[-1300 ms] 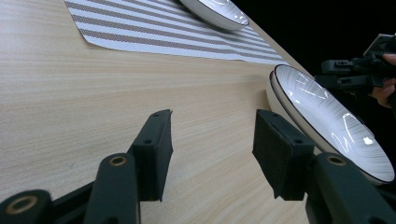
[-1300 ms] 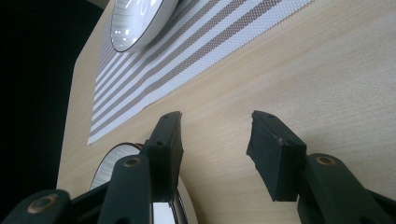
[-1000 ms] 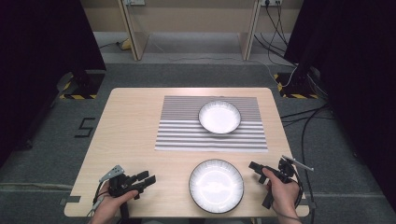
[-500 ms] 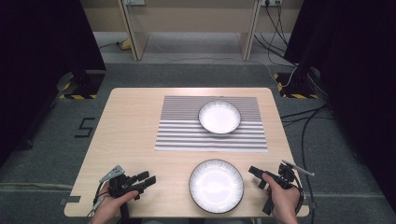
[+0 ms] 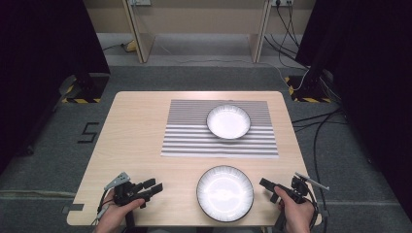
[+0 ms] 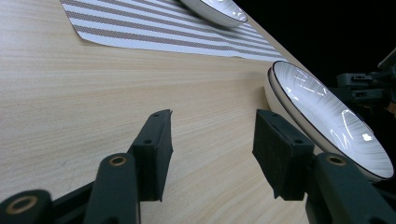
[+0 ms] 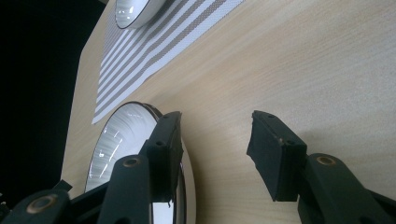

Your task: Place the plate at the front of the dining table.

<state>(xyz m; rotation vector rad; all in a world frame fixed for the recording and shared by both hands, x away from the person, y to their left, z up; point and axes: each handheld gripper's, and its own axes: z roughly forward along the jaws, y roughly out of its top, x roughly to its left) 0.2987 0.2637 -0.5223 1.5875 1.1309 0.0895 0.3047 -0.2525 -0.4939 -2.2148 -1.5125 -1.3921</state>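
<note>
Near the table's (image 5: pixel 141 131) front edge, a white plate (image 5: pixel 225 193) lies flat, rim up, round with no long axis. Left gripper (image 5: pixel 154 187) and right gripper (image 5: pixel 265 183) flank it, jaws wide apart and empty, both pointing inward at it. A second plate (image 5: pixel 228 122) sits on the striped mat (image 5: pixel 194 141).

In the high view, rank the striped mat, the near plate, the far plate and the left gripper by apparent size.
1. striped mat
2. near plate
3. far plate, though its smaller look may only come from lying farther from the camera
4. left gripper
</note>
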